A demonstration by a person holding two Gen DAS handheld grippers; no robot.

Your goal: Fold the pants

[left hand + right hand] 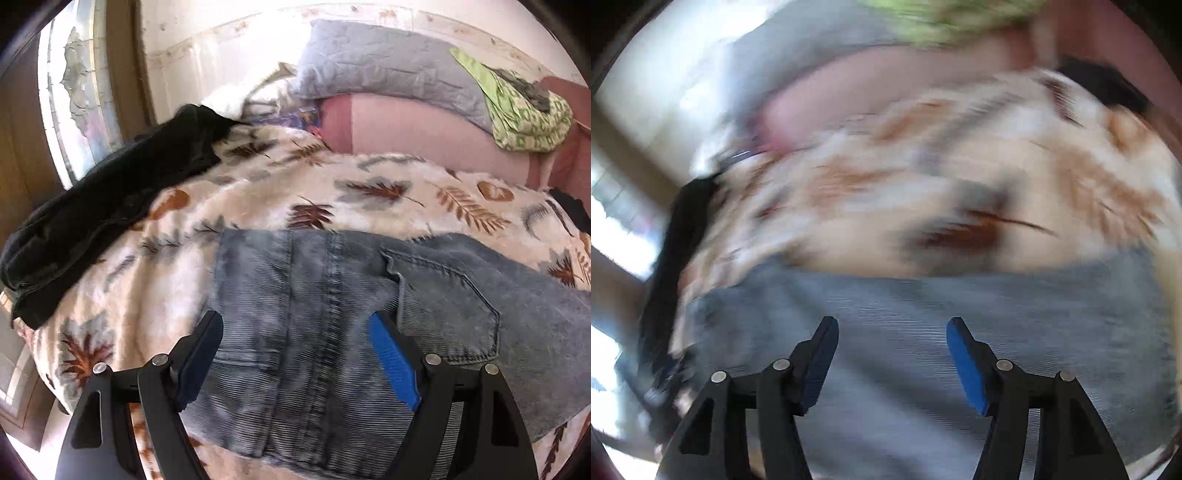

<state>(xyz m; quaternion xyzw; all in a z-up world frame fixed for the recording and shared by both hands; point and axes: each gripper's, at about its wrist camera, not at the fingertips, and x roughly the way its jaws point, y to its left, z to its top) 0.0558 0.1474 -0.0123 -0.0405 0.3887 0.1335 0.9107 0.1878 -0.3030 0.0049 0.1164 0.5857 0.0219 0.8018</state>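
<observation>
We see the jeans (332,314) lying spread on a leaf-patterned blanket (295,192) that covers the bed, their waist end and back pocket toward the right of the left wrist view. Our left claw (297,325) hangs over the middle of the jeans with its jaws spread wide; the denim lies below and between the blue pads (391,362), but nothing is pinched. In the right wrist view everything beyond the fingers is smeared, yet we can make out the same grey-blue jeans (923,332) filling the lower half under our right claw (892,328). Its jaws stand apart too, holding nothing. A dark garment (110,199) lies on the blanket to the left, well apart from the jeans. A grey pillow (388,74) and a green cloth (524,110) sit beyond.
</observation>
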